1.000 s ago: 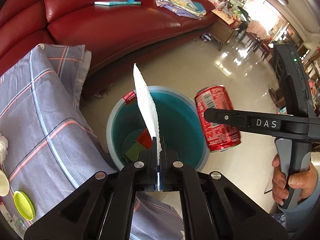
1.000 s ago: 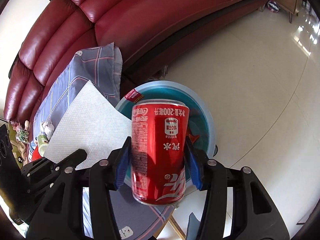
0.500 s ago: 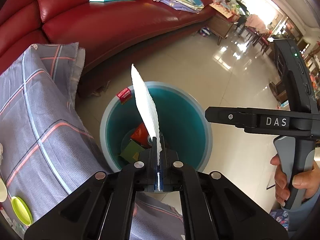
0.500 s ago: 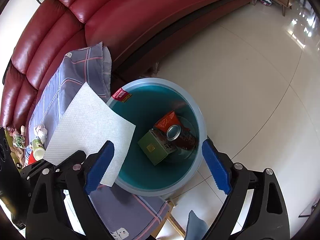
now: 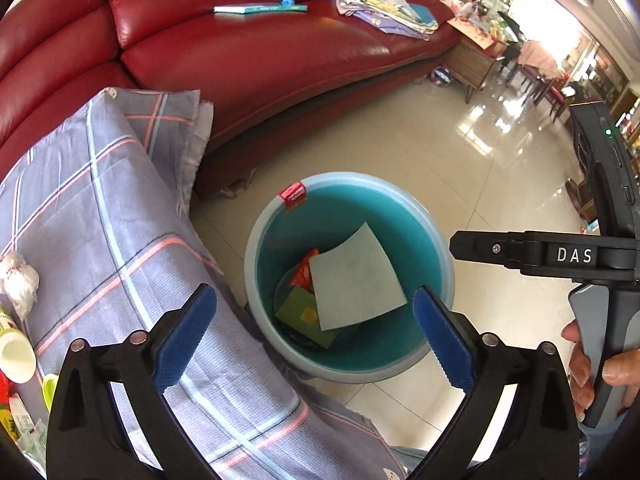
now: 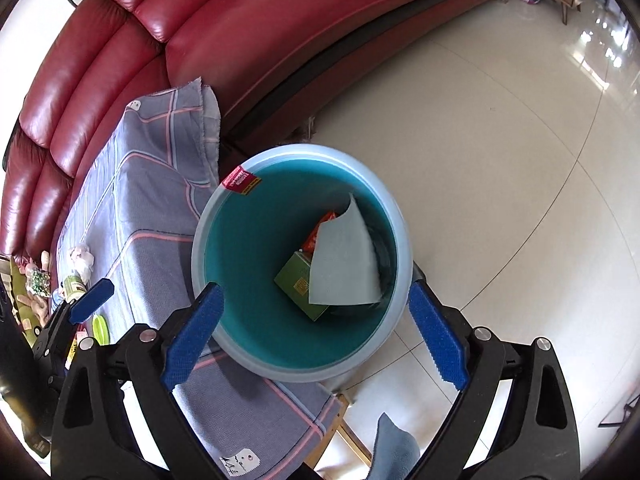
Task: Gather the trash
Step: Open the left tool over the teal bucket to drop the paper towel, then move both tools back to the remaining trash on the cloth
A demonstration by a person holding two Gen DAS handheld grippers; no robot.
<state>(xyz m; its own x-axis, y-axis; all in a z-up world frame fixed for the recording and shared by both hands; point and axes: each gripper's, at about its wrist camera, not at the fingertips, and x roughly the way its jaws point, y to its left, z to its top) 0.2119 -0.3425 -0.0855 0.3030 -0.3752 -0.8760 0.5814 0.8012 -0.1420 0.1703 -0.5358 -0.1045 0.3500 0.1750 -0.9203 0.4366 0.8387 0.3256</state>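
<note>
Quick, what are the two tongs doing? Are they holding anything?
Left tongs: just opened wide, holding nothing; the paper lies in the bin.
Right tongs: just opened wide, holding nothing, above the bin.

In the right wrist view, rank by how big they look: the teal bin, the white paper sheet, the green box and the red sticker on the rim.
Largest to smallest:
1. teal bin
2. white paper sheet
3. green box, partly covered by the sheet, so unsure
4. red sticker

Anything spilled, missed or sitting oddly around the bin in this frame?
Nothing stands out. The paper sheet lies inside the teal bin, leaning over the green box and orange wrapper. Nothing shows on the floor around it. Both tongs are open, holding nothing.
</note>
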